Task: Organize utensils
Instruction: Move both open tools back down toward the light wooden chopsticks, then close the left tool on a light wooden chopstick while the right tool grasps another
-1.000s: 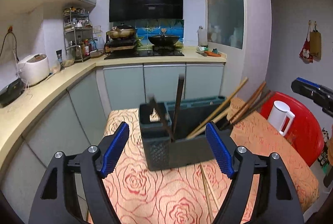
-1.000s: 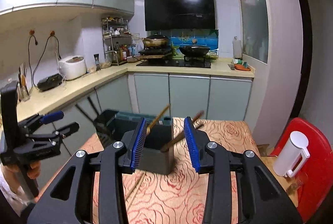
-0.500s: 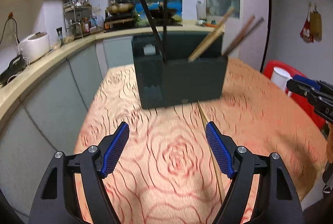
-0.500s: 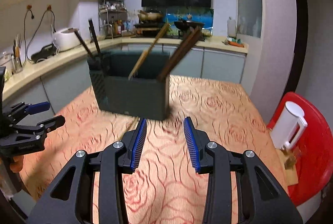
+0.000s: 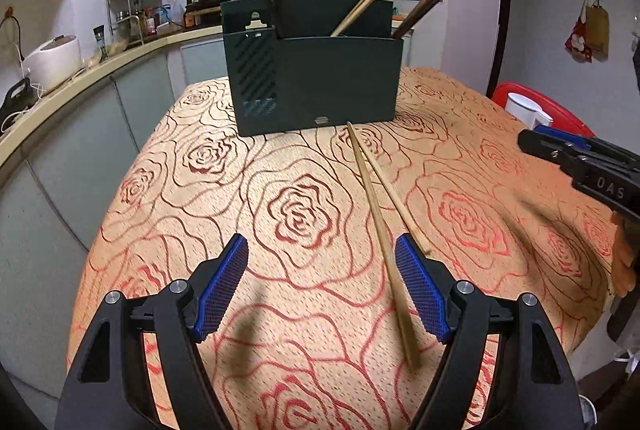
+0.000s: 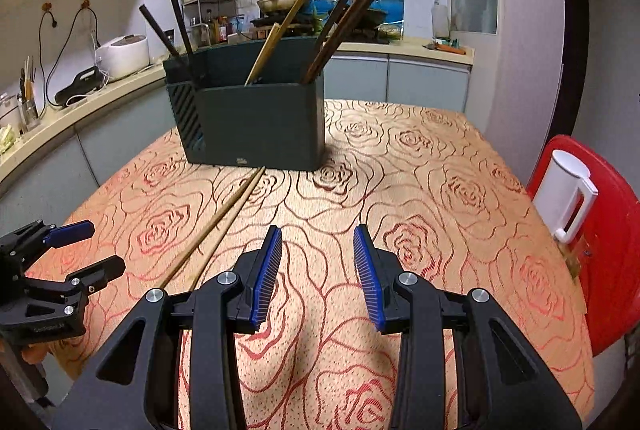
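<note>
My left gripper (image 5: 320, 294) hangs low over the table with its blue pads spread wide and nothing between them. My right gripper (image 6: 318, 276) sits a little above the cloth too, its jaws parted to a moderate gap, also empty; I see it as well at the right edge of the left wrist view.

Just ahead of my left gripper lies a pair of light wooden chopsticks (image 5: 378, 214) flat on the rose-patterned tablecloth (image 5: 288, 214). Their near ends run in beside my right-hand pad (image 5: 420, 290); their far tips reach up to the foot of the dark green utensil holder (image 5: 320, 82). From the right wrist they lie to the left of my jaws, angled toward the holder.

The holder stands upright toward the far side of the table. Two black chopsticks (image 6: 174, 22) lean out of its left compartment, a light wooden pair (image 6: 280, 30) out of the middle, and dark brown ones (image 6: 344, 22) at the right end.

Off the table's right edge, a white jug (image 6: 566, 198) rests on a red stool (image 6: 608, 242).
</note>
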`<state>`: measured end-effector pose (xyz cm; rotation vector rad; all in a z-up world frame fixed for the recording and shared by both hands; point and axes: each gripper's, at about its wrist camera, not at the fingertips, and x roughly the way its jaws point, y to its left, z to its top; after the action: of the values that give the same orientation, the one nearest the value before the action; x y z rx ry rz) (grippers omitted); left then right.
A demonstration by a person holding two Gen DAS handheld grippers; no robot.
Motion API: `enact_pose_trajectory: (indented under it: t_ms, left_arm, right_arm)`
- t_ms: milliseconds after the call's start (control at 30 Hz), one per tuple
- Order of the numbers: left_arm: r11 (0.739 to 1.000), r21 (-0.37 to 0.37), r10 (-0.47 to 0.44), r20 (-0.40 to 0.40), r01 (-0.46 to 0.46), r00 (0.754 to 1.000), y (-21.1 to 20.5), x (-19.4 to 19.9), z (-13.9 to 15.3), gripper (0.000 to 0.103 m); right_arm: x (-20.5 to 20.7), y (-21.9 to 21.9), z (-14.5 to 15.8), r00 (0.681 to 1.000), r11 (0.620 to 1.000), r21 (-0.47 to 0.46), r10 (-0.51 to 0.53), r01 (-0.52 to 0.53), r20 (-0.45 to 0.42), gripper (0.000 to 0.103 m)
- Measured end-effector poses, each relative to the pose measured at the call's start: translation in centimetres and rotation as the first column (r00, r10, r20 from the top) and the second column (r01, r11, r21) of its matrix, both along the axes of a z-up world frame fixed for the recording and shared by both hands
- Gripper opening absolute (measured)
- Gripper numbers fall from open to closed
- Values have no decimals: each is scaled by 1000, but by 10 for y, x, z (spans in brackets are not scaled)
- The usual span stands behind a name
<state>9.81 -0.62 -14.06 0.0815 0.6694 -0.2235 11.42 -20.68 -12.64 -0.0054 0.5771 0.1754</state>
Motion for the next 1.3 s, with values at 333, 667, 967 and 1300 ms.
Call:
enact_pose_trajectory:
  t_ms: [333,667,967,1300]
  left_arm:
    - [1000,-13,-20,-9,20,1000,-8,-17,-4,73]
    - [998,14,-64,-36,64,997,-18,-30,-23,73]
    - [997,24,-73,-39,74,997,-22,-32,-32,43]
    - [997,30,-67,-20,68,998,-21,-34,-32,7]
  right_arm:
    - [-3,2,-5,1000,1000,6,1,-1,-10,37]
    - [-4,0,-6,1000,1000,6,-13,14,-14,37]
    - [-4,5,-11,1000,1000,-2,-3,3,-29,37]
    - [-5,20,-20,998,999,-12,36,-37,-50,37]
